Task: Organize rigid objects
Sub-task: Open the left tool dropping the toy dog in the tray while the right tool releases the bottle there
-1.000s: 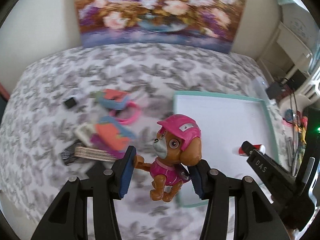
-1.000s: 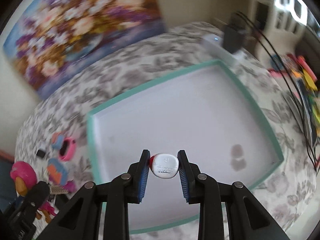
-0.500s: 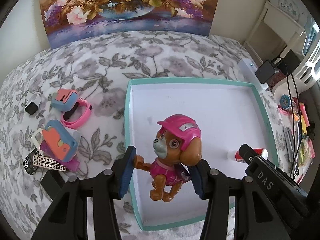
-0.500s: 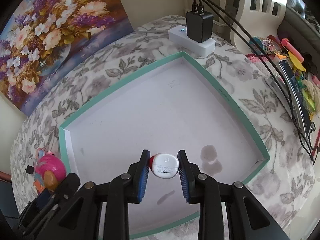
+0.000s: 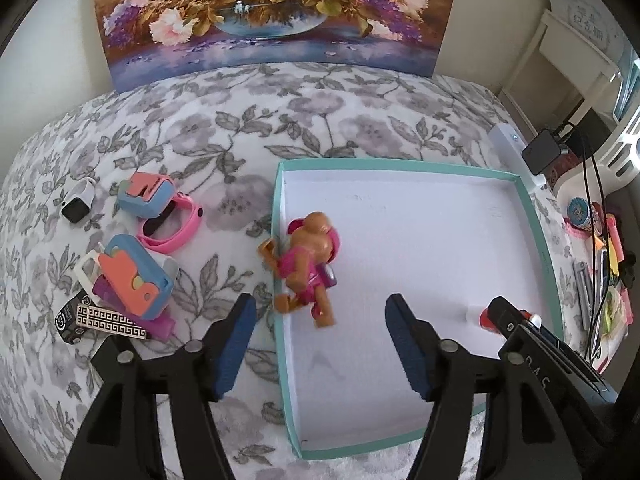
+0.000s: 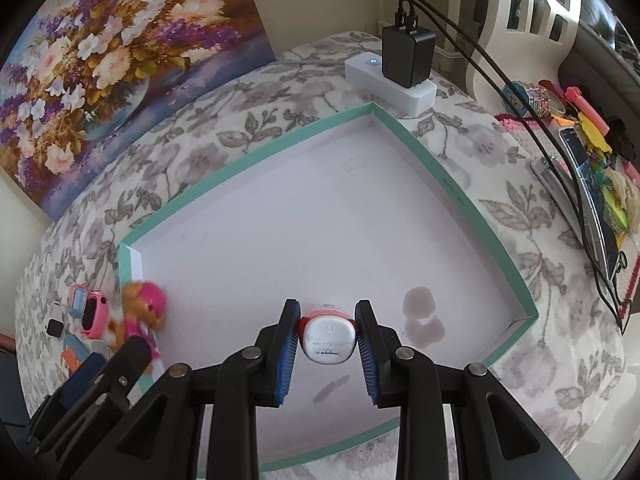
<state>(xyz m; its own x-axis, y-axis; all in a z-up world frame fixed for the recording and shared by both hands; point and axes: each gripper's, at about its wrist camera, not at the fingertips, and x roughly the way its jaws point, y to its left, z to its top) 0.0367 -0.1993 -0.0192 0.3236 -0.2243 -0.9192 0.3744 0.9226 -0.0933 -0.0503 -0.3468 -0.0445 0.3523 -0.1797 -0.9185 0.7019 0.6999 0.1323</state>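
Over the teal-rimmed tray (image 5: pixel 538 240), the left gripper (image 5: pixel 320 344) is opening, its jaws clear of the dropped pup figurine (image 5: pixel 310 256); the right gripper (image 6: pixel 328 344) pinches a white-and-red gadget (image 6: pixel 329 340), likely released next.

A toy dog (image 5: pixel 310 264) in pink clothes and a pink helmet is seen tipped over just inside the left wall of a shallow white tray with a teal rim (image 5: pixel 536 216), one paw over the rim. It lies ahead of the opening left jaws, free of both pads. A small white and red device (image 6: pixel 329 338) with grey lettering on its face is pinched between the right jaws, low over the tray floor. On the flowered bedspread, left of the left jaws, are found two blue and orange blocks (image 5: pixel 138 276), a pink watch (image 5: pixel 170 228), a small white cube (image 5: pixel 78 205) and a patterned strip (image 5: pixel 112 322).
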